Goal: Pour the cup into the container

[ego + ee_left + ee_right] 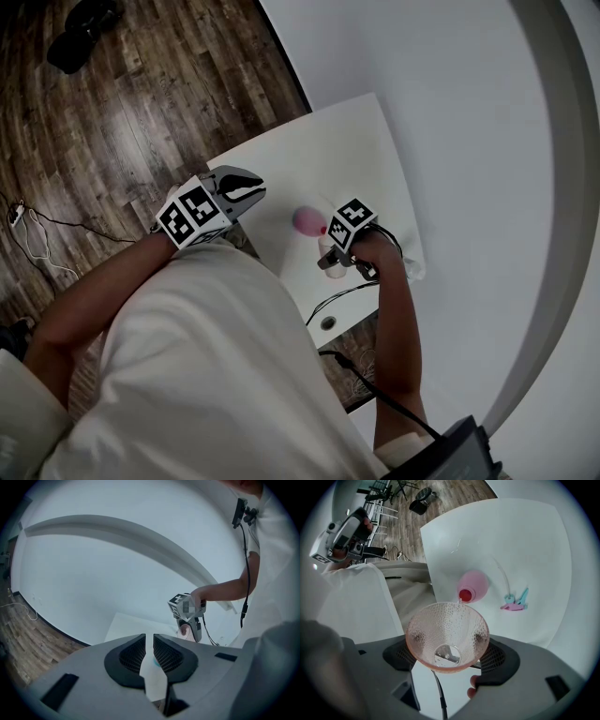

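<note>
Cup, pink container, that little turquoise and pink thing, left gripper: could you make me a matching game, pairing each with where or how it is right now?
Things
1. cup
2. pink container
3. small turquoise and pink item
4. left gripper

States
A. lies on the white table, apart from the container
B. jaws nearly together, nothing between them
C. tilted, clamped in the right gripper
D. on the table, its red mouth by the cup's rim

Pairs: 1-C, 2-D, 3-A, 4-B
</note>
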### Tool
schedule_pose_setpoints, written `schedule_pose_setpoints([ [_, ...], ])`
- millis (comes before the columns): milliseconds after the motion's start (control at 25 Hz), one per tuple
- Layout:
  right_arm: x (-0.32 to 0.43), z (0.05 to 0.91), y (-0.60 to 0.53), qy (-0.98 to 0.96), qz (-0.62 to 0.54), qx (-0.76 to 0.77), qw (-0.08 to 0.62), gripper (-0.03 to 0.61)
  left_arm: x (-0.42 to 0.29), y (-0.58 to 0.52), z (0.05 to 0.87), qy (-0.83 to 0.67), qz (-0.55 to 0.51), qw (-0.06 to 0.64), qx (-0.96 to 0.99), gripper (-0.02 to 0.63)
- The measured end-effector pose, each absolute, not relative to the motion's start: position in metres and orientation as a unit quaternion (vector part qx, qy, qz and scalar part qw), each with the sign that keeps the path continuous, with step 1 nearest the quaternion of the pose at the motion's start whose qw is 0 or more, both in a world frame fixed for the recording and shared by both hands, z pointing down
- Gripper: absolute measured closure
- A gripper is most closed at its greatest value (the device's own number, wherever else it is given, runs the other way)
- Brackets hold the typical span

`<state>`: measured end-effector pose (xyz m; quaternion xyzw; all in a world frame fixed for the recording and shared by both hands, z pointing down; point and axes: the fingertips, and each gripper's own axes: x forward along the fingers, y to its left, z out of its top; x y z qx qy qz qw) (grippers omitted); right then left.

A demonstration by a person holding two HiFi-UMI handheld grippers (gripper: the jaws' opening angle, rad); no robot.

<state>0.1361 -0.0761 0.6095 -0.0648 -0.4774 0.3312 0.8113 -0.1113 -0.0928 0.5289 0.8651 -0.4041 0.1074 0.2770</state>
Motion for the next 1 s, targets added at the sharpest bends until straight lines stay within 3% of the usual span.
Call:
schedule_pose_setpoints([
  [1000,0.143,0.617,-0.074,-0.465,0.314,-0.075,0.824,0.199,-0.105,-0.077,0.538,-0.409,0.105,0.274,0.864,0.571],
])
